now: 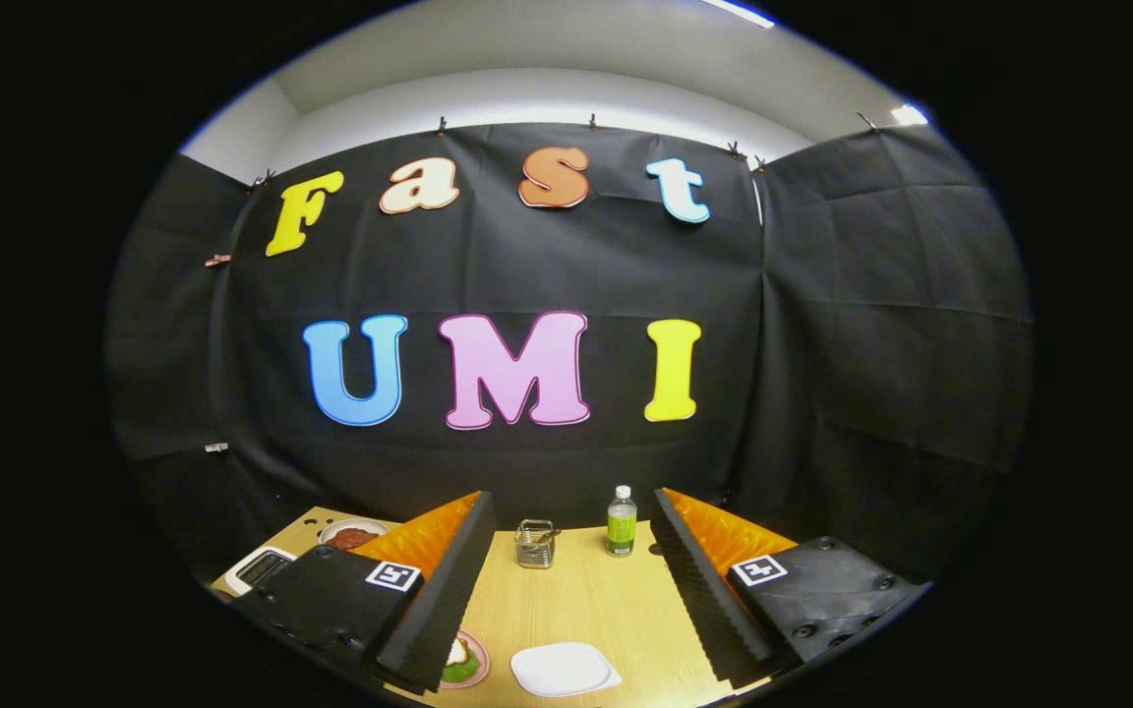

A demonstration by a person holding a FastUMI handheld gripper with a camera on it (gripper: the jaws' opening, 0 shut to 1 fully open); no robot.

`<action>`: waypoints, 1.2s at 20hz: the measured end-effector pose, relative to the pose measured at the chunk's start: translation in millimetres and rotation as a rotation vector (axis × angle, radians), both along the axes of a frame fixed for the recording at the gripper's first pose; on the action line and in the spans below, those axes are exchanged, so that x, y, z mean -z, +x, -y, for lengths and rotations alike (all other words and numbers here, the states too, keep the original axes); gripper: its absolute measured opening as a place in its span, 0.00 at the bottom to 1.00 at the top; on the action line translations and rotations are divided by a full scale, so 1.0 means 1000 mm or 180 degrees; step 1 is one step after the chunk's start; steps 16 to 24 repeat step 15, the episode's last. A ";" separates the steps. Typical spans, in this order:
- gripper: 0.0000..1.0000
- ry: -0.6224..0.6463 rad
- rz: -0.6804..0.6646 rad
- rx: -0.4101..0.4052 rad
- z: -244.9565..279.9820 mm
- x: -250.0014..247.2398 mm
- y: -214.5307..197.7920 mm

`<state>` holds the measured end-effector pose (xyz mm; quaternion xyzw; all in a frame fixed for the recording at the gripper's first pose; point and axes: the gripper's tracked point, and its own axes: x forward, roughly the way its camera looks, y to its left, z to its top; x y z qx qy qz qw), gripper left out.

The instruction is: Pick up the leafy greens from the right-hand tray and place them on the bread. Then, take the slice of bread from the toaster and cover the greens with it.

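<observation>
My gripper (571, 501) is open, held high above the wooden table (586, 600), with nothing between its fingers. Low between the fingers lies a white tray (565, 670) with a bare surface. Just left of it is a pink plate (477, 662), partly hidden behind the left finger (444, 590); it carries a pale bread slice with leafy greens (459, 670) on it. A white toaster (260, 567) stands at the table's far left, beyond the left finger. I cannot tell what is in its slots.
A small wire basket (534, 543) and a green bottle (622, 521) stand at the back of the table, ahead of the fingers. A white plate with red food (351, 536) is behind the toaster. Black cloth walls close the booth.
</observation>
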<state>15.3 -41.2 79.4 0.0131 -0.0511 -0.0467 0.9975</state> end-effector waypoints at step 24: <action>0.98 0.0071 -0.0252 -0.0212 -0.062 0.030 -0.002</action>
